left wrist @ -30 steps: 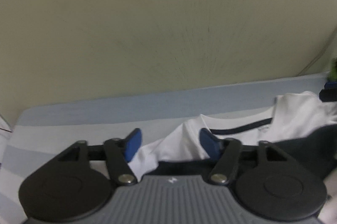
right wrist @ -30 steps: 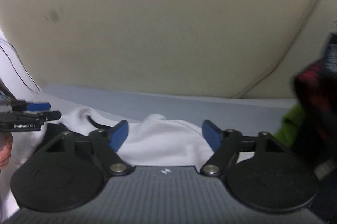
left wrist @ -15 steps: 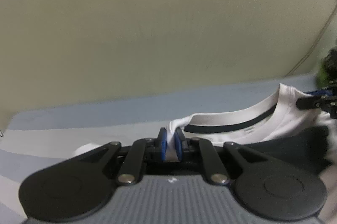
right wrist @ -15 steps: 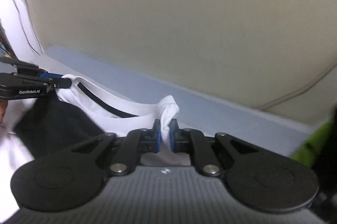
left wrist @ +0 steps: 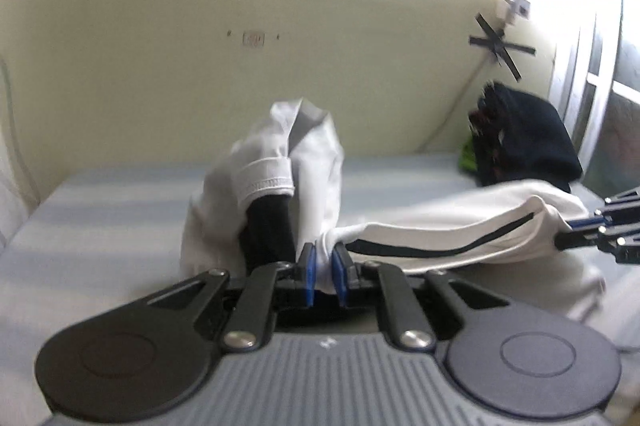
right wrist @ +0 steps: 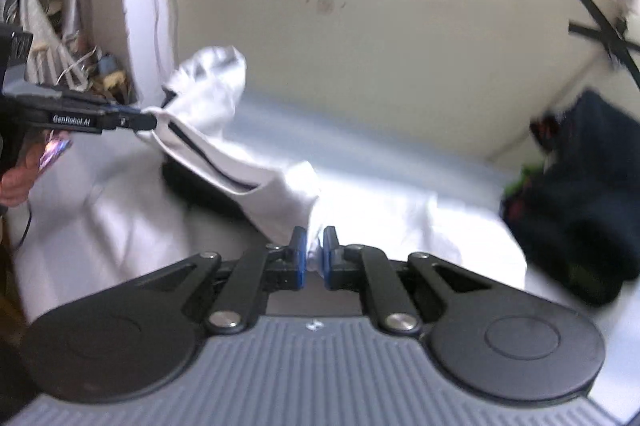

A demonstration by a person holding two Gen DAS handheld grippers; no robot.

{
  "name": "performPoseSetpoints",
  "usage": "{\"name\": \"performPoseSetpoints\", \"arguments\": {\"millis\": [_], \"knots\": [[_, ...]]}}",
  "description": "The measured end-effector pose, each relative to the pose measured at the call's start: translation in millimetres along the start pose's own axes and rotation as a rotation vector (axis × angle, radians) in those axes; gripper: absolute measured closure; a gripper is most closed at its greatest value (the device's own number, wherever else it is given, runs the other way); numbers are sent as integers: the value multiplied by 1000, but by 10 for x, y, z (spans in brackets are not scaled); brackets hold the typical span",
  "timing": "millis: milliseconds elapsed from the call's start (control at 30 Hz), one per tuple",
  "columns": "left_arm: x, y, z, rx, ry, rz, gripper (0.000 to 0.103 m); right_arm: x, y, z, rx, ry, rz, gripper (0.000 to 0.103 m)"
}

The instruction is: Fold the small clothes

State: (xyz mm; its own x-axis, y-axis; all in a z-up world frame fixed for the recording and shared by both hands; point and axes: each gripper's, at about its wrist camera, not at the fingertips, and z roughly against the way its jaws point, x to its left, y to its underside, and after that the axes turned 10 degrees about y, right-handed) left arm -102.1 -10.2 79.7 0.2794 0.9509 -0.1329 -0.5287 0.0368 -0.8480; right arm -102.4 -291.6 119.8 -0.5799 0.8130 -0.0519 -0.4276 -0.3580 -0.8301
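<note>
Both grippers are clamped on the white T-shirt (left wrist: 432, 226), one at each end of its neckline, and the shirt hangs lifted above the pale blue bed sheet (left wrist: 120, 201). The left gripper (left wrist: 323, 274) pinches a bunched fold beside a sleeve with a black lining showing; the right gripper (right wrist: 314, 258) holds the other shoulder, the black-trimmed collar stretched between them. Each bite looks small, so a sharp shake could pull the cloth free and drop it in a heap. That left sleeve is flipped up and may get folded in crooked. A dark pile of clothes (right wrist: 580, 209) lies near on the right; a swinging hem could catch it.
</note>
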Motion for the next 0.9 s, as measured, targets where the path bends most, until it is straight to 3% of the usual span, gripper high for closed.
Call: {"name": "performPoseSetpoints", "arguments": {"millis": [133, 200, 300, 333, 367, 500, 533, 633, 700, 733, 800, 833, 867, 900], "knots": [[-15, 416, 219, 69, 14, 71, 88, 177, 387, -44, 30, 29, -6, 92], [52, 527, 203, 114, 19, 95, 81, 247, 515, -91, 60, 57, 23, 88], [191, 599, 441, 106, 41, 117, 68, 222, 622, -29, 63, 83, 26, 72], [235, 570, 558, 80, 37, 119, 60, 207, 620, 13, 56, 62, 9, 59], [280, 522, 685, 47, 19, 125, 48, 168, 587, 86, 35, 37, -15, 53], [556, 278, 1159, -100, -51, 200, 29, 121, 504, 356, -52, -4, -65, 53], [630, 204, 1188, -116, -52, 229, 15, 82, 465, 385, -75, 10, -76, 51], [801, -67, 977, -80, 9, 291, 9, -79, 372, 365, -124, 126, -147, 30], [834, -136, 724, -7, 81, 317, 8, -252, 339, 252, -135, 217, -228, 25], [858, -155, 519, 49, 107, 341, 9, -337, 336, 184, -127, 246, -272, 24], [872, -142, 186, 145, 123, 372, 34, -528, 363, -11, -72, 271, -372, 24], [870, -111, 29, 201, 151, 374, 77, -586, 387, -94, -42, 244, -409, 37], [867, -96, -56, 238, 168, 358, 96, -615, 417, -162, -17, 200, -432, 78], [867, -83, -84, 254, 168, 322, 97, -616, 444, -208, 8, 198, -430, 97]]}}
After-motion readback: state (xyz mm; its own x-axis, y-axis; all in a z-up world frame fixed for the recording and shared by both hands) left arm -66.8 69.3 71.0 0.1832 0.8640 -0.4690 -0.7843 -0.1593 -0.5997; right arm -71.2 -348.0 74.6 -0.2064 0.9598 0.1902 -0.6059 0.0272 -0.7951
